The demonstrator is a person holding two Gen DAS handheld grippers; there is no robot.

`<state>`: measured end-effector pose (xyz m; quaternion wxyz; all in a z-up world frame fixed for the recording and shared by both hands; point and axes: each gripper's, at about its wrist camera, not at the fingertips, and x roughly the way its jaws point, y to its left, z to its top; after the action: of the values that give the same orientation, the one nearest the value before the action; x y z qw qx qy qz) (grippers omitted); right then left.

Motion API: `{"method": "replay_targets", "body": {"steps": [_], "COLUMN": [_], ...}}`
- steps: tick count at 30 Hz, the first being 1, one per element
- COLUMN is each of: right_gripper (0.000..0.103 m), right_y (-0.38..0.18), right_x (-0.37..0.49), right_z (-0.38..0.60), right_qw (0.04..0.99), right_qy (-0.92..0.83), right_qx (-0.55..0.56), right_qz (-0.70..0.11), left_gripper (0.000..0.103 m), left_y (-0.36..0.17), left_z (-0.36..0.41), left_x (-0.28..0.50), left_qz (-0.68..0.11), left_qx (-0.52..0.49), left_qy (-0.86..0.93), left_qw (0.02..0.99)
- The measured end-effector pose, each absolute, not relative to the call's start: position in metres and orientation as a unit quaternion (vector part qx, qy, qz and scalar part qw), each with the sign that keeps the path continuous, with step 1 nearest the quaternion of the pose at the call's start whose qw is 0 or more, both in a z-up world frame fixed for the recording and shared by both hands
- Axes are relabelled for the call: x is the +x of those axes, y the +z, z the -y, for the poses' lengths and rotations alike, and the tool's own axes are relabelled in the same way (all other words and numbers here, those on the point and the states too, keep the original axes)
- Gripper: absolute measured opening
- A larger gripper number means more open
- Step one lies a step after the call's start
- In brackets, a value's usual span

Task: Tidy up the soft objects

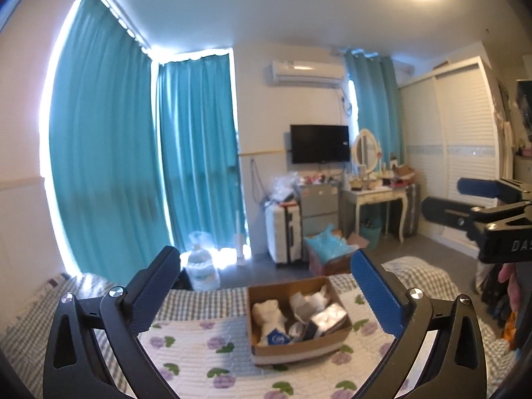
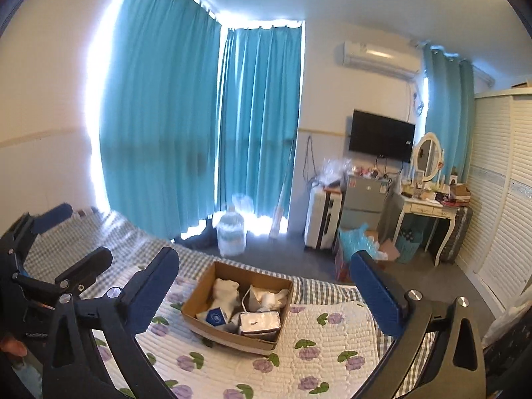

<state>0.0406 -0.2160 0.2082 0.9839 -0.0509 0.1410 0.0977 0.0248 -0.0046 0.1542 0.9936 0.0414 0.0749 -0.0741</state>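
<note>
An open cardboard box (image 1: 262,354) (image 2: 196,301) stands on the bed's flowered quilt (image 1: 206,362) (image 2: 319,349). Inside lie white soft items (image 1: 267,314) (image 2: 226,291), a silvery packet (image 1: 327,321) (image 2: 259,322) and a small blue-and-white pack (image 1: 276,339) (image 2: 216,316). My left gripper (image 1: 266,286) is open and empty, held above the bed short of the box; it also shows at the left of the right wrist view (image 2: 66,236). My right gripper (image 2: 266,286) is open and empty above the quilt; it shows at the right edge of the left wrist view (image 1: 442,202).
Beyond the bed's far edge are a water jug (image 2: 231,236), a white suitcase (image 2: 322,222), a grey cabinet (image 2: 362,202), a blue bag on a box (image 1: 327,247) and a dressing table (image 2: 429,206). Teal curtains (image 1: 109,153) hang behind. A wardrobe (image 2: 502,199) lines the right wall.
</note>
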Motion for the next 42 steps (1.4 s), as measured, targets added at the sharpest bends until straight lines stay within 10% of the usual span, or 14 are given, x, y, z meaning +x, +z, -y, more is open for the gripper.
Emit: {"method": "replay_targets", "body": {"steps": [21, 42], "right_gripper": [0.103, 0.103], "right_y": [-0.006, -0.017], "right_x": [0.075, 0.075], "right_z": [0.206, 0.201], "right_qw": [0.984, 0.98], "right_qy": [0.06, 0.054], "right_qx": [-0.014, -0.021], "right_qz": [-0.168, -0.189], "left_gripper": [0.103, 0.103], "left_y": [-0.017, -0.028], "left_z": [-0.016, -0.016], "left_x": [0.068, 0.064], "left_qz": [-0.17, -0.182], "left_qx": [0.03, 0.02], "left_qy": [-0.026, -0.031], "left_qw": [0.985, 0.983]}}
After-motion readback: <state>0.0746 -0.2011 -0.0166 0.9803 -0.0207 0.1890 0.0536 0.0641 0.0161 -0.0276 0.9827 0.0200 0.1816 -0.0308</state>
